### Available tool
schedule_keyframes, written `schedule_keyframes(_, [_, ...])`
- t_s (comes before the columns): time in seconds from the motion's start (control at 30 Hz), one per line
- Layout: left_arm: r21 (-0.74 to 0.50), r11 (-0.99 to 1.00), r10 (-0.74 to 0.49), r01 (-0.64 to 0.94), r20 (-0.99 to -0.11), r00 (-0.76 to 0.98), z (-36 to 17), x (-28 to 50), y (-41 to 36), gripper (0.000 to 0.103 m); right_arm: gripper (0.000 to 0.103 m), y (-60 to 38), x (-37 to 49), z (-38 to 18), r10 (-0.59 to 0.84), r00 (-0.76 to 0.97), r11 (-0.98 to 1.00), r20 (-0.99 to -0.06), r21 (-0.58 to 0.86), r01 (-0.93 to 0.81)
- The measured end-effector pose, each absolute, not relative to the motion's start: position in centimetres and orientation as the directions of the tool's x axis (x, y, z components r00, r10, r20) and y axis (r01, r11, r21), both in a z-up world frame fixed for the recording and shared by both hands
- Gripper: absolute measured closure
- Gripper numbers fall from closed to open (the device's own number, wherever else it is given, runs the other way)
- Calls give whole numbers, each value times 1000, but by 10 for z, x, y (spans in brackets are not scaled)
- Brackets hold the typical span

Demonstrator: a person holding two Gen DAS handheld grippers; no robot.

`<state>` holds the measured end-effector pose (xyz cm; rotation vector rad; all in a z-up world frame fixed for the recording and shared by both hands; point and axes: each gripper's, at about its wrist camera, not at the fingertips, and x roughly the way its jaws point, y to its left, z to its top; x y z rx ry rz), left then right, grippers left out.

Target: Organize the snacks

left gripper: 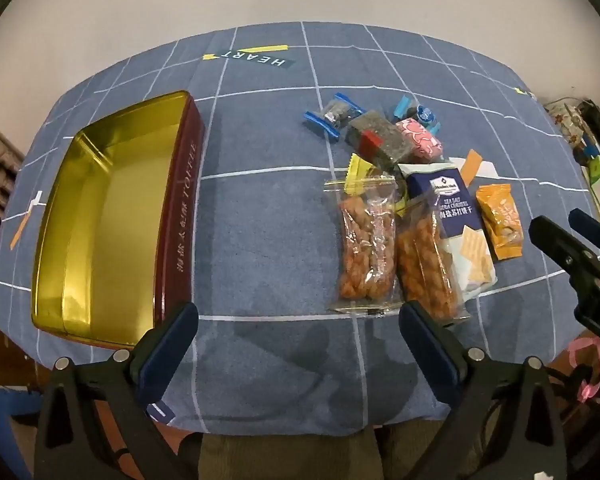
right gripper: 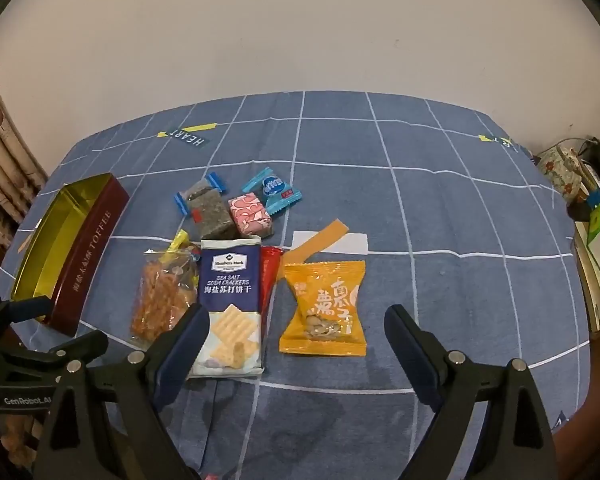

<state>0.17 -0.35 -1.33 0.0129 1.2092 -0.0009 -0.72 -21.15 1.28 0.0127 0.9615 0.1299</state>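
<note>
open cloth between tin and snacks

bare tablecloth (left gripper: pixel 260 240) separates the toffee tin (left gripper: pixel 100 216) from the snack pile (left gripper: pixel 404 200); the orange packet (right gripper: pixel 324 308) lies apart.

a red foil packet (right gripper: pixel 269 280) shows only as a strip, its left side hidden under the navy-and-white soda cracker pack (right gripper: pixel 230 304). a yellow twist-wrapped sweet (left gripper: pixel 358 174) is mostly buried beneath the clear bags of orange fried snacks (left gripper: pixel 366 248). clutter off the blue checked tablecloth's (right gripper: pixel 440 240) right edge is too blurred to identify.
</note>
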Motion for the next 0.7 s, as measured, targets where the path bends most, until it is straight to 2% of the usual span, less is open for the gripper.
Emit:
schedule_keyframes(0.53, [-21, 998, -41, 61, -932, 360, -13, -2, -9, 3, 12, -217, -3, 11, 119, 562, 992, -818, 76, -100])
schedule_keyframes(0.7, [-2, 998, -22, 56, -928, 372, -11, -3, -11, 4, 12, -217, -3, 12, 121, 561, 992, -819, 78, -100])
